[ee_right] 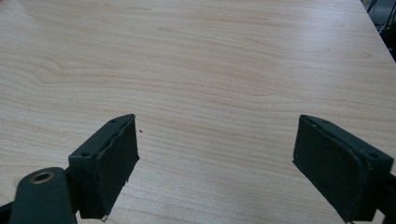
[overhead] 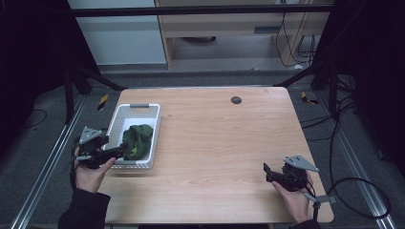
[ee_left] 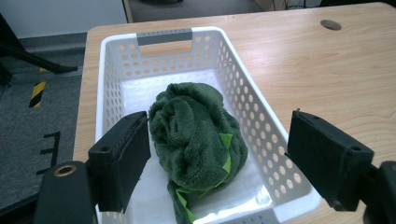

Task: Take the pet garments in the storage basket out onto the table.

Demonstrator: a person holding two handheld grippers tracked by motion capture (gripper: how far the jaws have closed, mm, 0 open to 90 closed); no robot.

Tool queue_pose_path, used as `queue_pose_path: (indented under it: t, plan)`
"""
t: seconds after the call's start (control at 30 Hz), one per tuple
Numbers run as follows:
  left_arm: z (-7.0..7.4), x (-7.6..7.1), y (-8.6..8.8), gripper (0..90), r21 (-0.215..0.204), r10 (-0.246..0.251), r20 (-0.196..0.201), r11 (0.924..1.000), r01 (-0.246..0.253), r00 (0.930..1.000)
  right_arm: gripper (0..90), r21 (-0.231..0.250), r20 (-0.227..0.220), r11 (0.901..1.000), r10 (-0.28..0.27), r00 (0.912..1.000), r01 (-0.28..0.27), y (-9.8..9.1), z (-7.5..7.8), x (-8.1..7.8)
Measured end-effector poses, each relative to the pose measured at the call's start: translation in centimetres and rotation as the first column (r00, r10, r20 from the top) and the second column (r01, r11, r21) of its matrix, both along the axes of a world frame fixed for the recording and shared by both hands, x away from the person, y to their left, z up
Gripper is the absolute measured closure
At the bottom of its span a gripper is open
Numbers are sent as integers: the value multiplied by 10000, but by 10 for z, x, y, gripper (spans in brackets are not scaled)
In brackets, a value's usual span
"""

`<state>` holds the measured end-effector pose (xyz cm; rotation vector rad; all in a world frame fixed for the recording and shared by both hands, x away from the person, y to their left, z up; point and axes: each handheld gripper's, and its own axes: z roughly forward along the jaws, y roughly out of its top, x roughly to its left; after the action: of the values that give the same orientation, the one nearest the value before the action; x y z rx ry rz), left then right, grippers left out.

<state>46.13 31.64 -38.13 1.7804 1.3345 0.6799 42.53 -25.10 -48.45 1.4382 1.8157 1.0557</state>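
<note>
Left hand-held gripper (ee_left: 219, 158): jaws spread wide, gripping nothing, poised at the near end of the white perforated basket (ee_left: 109, 84); in the high view it sits at lower left of the frame (overhead: 112, 153), held in the person's left hand (overhead: 90, 174). Green fleece cloth (ee_left: 196, 133): bunched in a heap with bright green trim showing, lying inside the basket toward its near end, between the two jaws in the left gripper view though touched by neither. Basket: on the left part of the desk (overhead: 215, 138), grey handle at its far end. Right hand-held gripper (overhead: 273, 172): lower right of the high view, jaws wide apart, empty, over bare wood, well apart from the basket.
</note>
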Motion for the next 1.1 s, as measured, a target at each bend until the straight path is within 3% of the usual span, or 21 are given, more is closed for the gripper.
queue_pose_path:
  t: [0.57, 1.1]
  plan:
    - [2, 26, -4, 197, 675, -30, -683, 9977, 76, 9977, 138, 40, -79, 10000, 64, 9999, -64, 1, 0, 0]
    - [5, 47, -8, 188, 1416, -117, -1494, 9894, 331, 9887, 139, -18, -91, 9999, 147, 9998, -148, 1, -1, 1]
